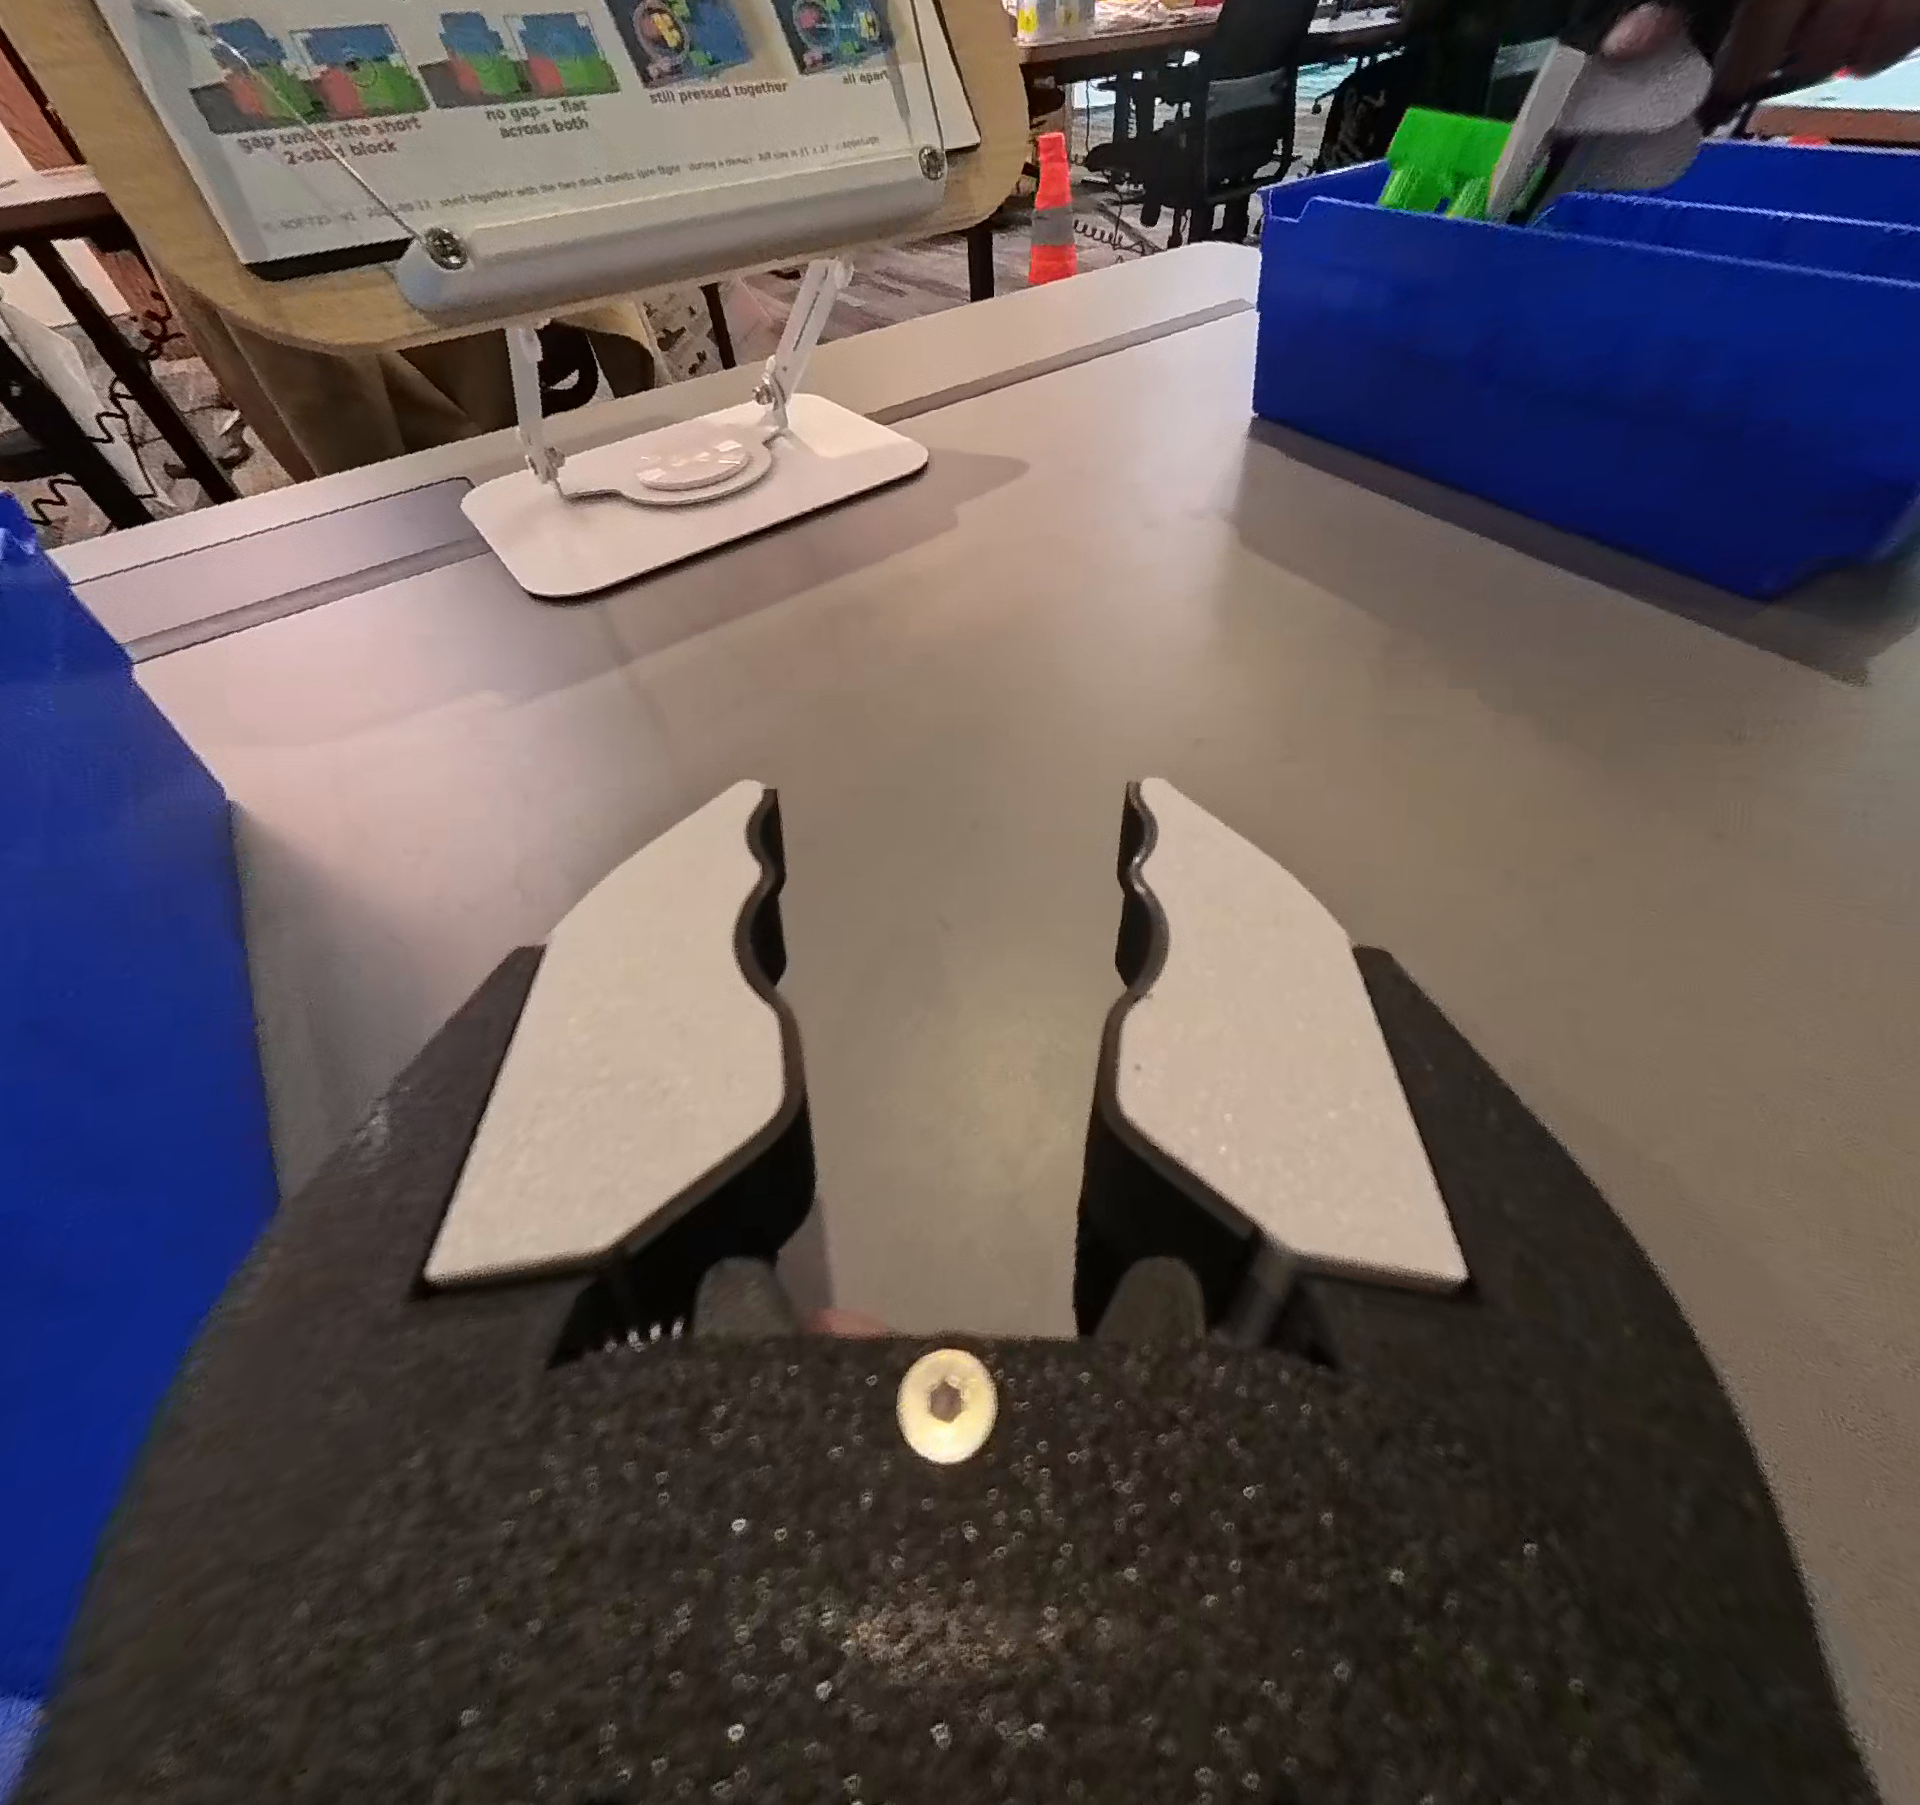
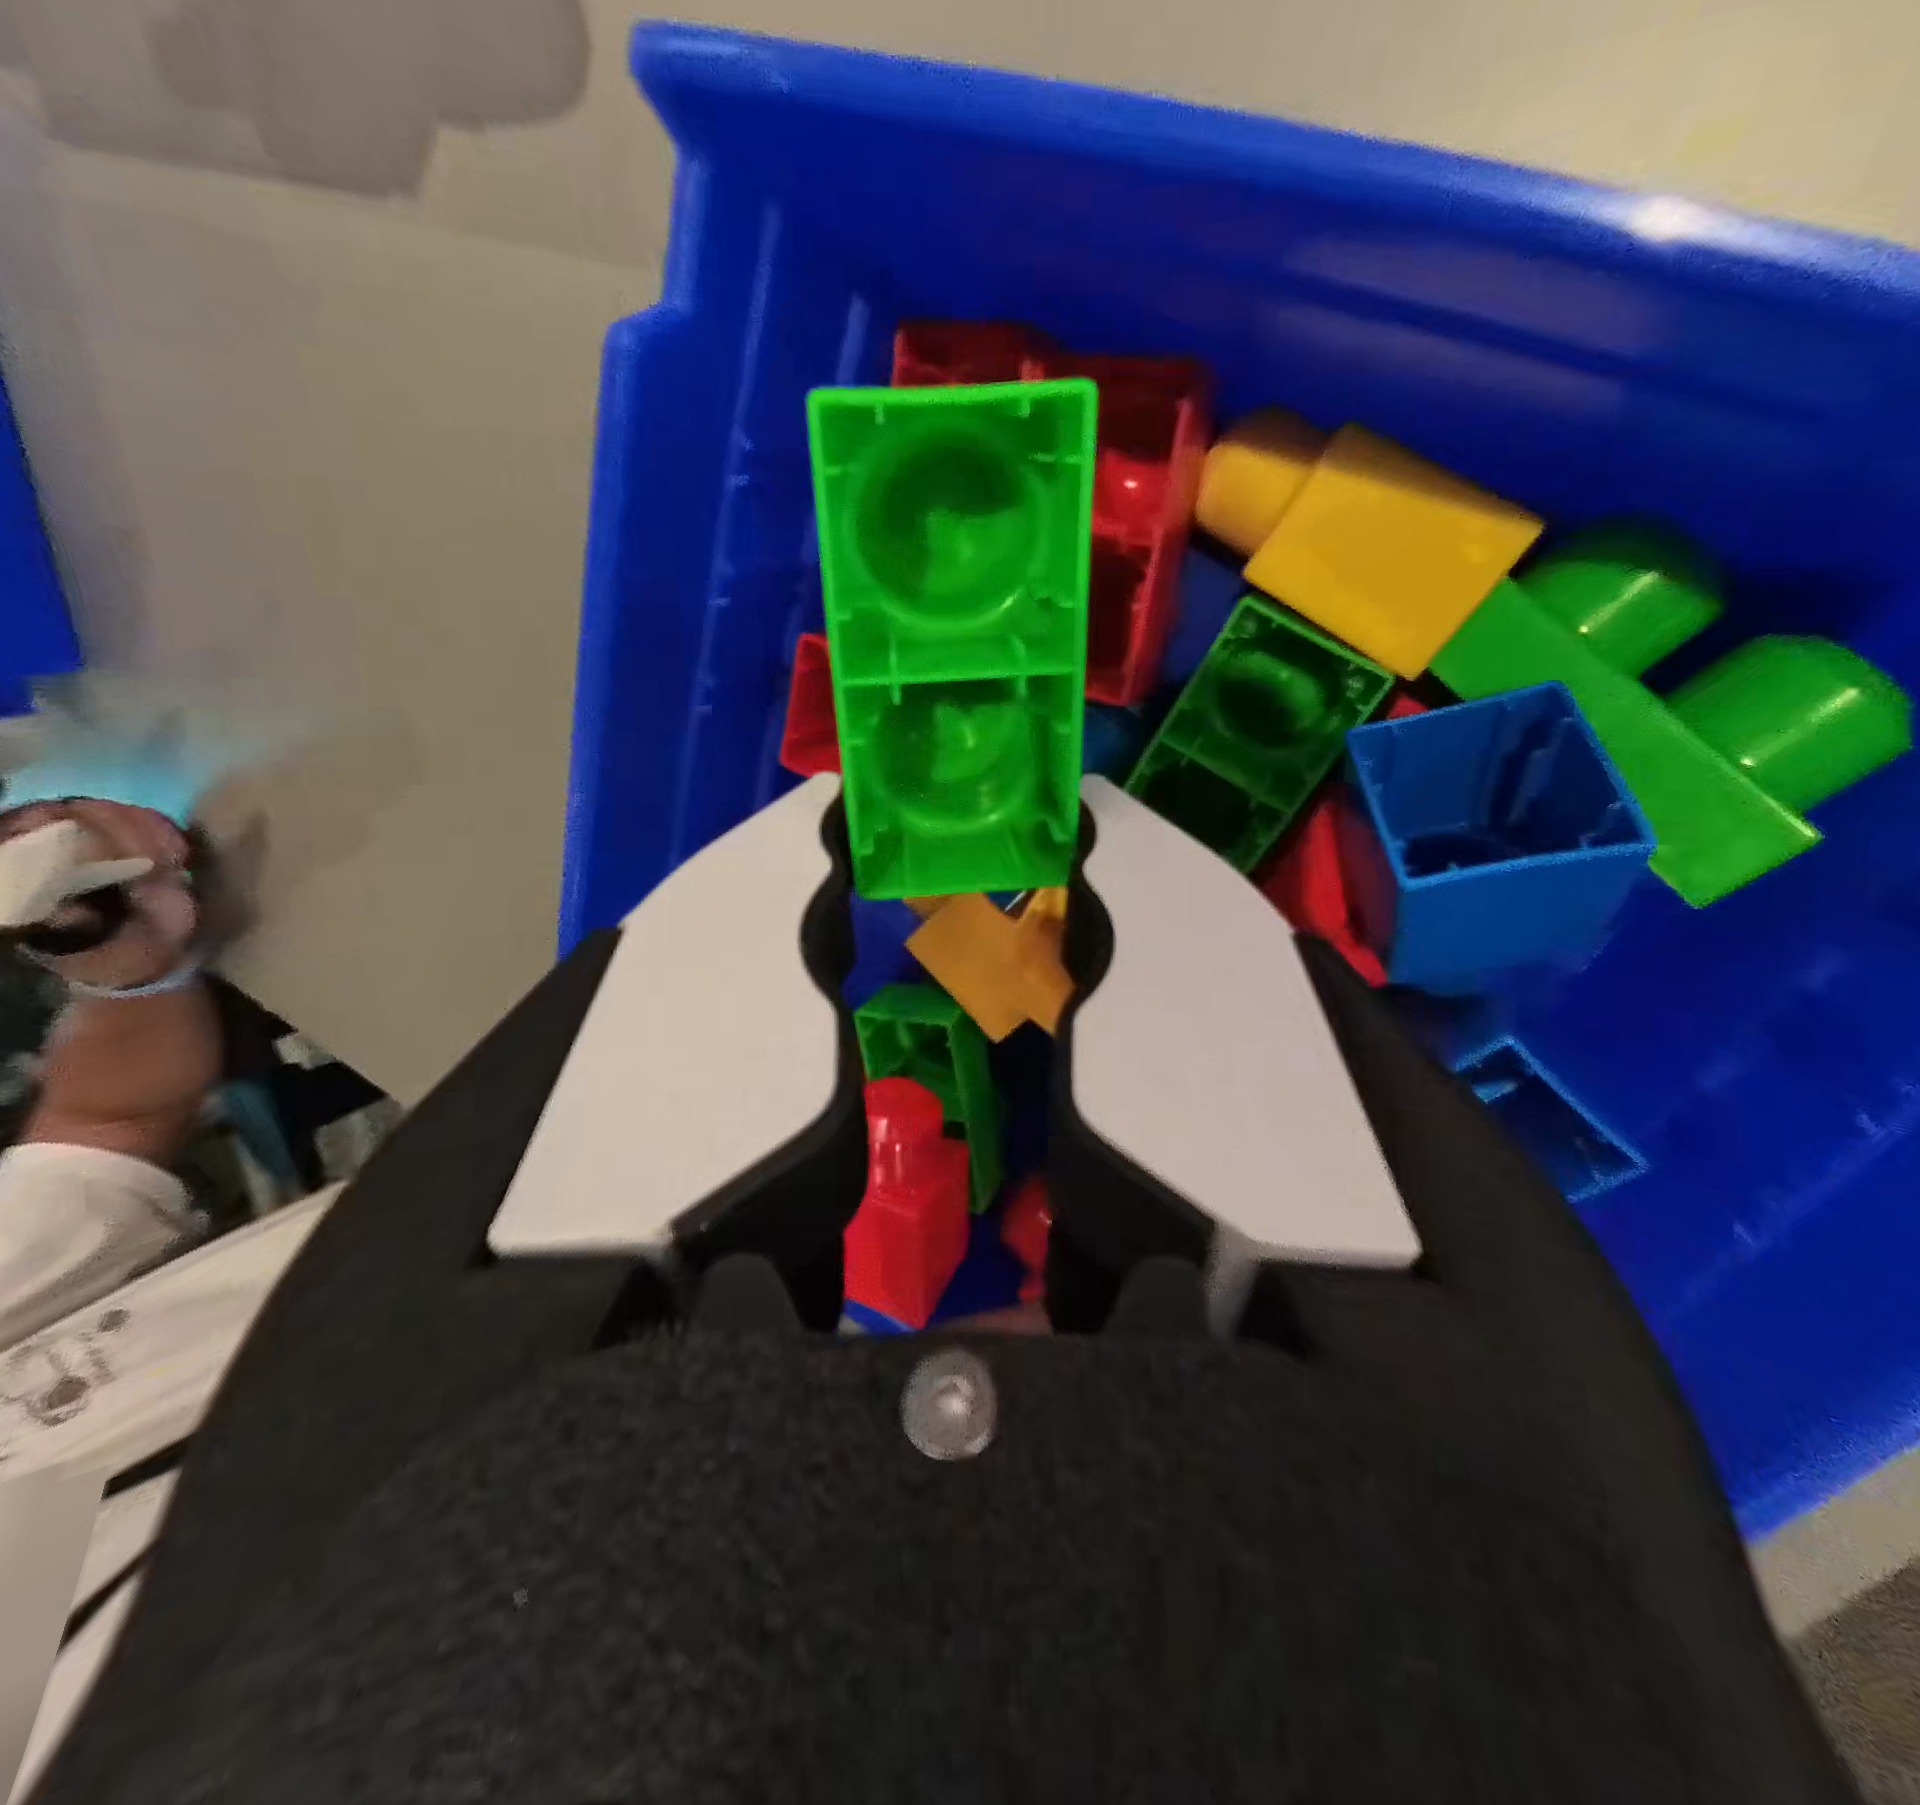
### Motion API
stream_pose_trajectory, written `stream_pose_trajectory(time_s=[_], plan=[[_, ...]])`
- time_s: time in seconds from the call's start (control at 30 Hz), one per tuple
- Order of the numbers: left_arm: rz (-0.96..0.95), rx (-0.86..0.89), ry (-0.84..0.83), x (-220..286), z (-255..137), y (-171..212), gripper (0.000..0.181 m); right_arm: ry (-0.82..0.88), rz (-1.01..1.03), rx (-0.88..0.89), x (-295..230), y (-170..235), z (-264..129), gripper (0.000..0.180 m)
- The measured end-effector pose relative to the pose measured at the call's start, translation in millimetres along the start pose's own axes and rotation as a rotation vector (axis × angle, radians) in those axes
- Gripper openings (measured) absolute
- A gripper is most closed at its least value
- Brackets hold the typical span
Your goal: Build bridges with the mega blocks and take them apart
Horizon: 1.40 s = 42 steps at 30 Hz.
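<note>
While the grey laminate table [image 1: 1039, 612] lies bare under the left gripper [image 1: 951, 810], whose jaws stand wide and empty, the deep blue plastic bin [image 2: 1351, 228] holds loose blocks. At twelve o'clock above it, the right gripper [image 2: 956, 825] pinches the hollow green two-stud plastic block [image 2: 951, 633] by its near end. Light, stiff and slick, it seems likely to pivot; a mid-length grip looks safer.

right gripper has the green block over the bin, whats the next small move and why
Probably lift the green block clear of the blue bin and carry it to the bare table: the right gripper already grips it, and nothing is built there yet.
</note>
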<state>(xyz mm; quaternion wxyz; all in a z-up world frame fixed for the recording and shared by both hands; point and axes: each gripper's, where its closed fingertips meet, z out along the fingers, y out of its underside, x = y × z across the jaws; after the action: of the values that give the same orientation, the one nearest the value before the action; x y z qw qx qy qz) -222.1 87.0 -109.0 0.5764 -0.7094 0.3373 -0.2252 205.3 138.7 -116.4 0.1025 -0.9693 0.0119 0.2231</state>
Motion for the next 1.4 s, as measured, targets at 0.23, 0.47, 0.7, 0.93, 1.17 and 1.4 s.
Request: stream_pose_trajectory(time_s=[0.23, 0.47, 0.7, 0.93, 1.17, 1.4], plan=[[0.006, -0.006, 0.008, 1.6, 0.5, 0.8, 0.062, -0.019, 0.067, -0.103, 13.5, 14.3, 15.5, 0.037], [0.033, -0.021, 0.006, 4.2, 2.2, 2.6, 0.062, 0.03, 0.097, -0.099, 26.2, 17.7, 19.1, 0.037], [0.02, -0.008, 0.012, 3.4, 0.6, 0.8, 0.063, 0.129, -0.046, 0.079, 8.0, 0.3, -32.7, 0.049], [-0.013, 0.001, 0.004, -1.0, 0.2, -1.1, 0.063, 0.058, -0.631, 0.674, -204.3, 39.5, -75.7, 0.055], [-0.046, 0.002, -0.017, -6.8, 1.5, -1.7, 0.063, -0.004, -0.693, 0.858, -284.5, 91.9, 78.7, 0.054], [-0.036, 0.004, -0.019, -6.0, 0.1, -1.7, 0.063, 0.1, -0.759, 0.985, -277.0, 93.2, 106.9, 0.047]])
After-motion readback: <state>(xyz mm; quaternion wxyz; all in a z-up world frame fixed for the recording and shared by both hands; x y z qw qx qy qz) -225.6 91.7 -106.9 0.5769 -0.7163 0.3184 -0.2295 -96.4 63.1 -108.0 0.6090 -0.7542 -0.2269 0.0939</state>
